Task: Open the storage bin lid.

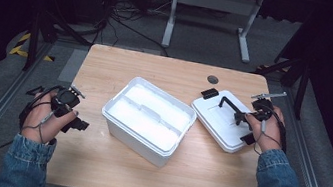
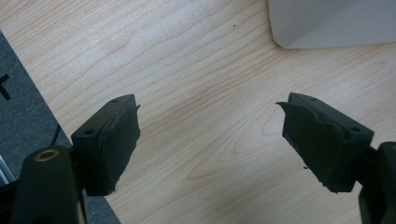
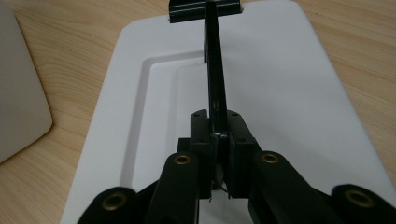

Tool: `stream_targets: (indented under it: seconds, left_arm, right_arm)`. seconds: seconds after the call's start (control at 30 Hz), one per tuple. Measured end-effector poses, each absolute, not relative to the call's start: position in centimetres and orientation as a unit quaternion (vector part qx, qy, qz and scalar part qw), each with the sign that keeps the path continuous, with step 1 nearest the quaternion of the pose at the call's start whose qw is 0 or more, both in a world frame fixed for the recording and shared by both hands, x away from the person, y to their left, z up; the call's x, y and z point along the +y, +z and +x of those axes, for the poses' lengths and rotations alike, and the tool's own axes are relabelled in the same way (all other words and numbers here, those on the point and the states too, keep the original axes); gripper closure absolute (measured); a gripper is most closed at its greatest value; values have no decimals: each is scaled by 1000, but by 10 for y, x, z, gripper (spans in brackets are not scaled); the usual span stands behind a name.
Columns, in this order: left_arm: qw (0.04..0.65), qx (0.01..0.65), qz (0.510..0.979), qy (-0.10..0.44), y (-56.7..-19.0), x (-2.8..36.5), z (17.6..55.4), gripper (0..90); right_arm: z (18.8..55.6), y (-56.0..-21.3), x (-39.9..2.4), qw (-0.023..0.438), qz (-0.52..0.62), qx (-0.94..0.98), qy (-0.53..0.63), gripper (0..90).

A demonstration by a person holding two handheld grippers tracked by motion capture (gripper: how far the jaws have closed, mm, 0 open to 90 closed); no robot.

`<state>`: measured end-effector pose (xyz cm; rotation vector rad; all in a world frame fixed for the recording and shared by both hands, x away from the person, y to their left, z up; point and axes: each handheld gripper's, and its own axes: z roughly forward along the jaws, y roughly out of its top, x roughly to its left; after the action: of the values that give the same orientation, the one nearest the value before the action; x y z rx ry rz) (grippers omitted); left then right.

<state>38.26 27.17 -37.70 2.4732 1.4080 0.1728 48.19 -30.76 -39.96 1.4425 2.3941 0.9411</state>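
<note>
A wooden table (image 1: 92, 163) seen from above holds an open white box (image 1: 147, 120) at its centre and a white lid (image 1: 223, 120) lying flat just to its right. The right gripper (image 1: 240, 118) rests over the lid, jaws pressed together on the lid's black handle (image 1: 229, 103). The right gripper view shows that pinch up close: the thin black handle (image 3: 215, 79) runs away from the gripper (image 3: 218, 135) across the lid (image 3: 289, 93) to a black latch (image 3: 204, 9) at the far edge. The left gripper (image 1: 79, 124) sits near the table's left edge, apart from the box. The left gripper view shows its jaws spread wide over bare wood, gripper (image 2: 210, 140) empty, with a box corner (image 2: 327, 23) at top right. No writing is readable anywhere.
</note>
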Motion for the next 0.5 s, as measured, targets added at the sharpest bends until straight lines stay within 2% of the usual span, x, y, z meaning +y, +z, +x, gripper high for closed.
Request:
stream_targets:
  seconds: [0.5]
  left_arm:
    - [142, 490, 858, 57, -378, 271, 383, 195]
  right_arm:
    - [482, -420, -310, 78, 500, 809, 299, 846]
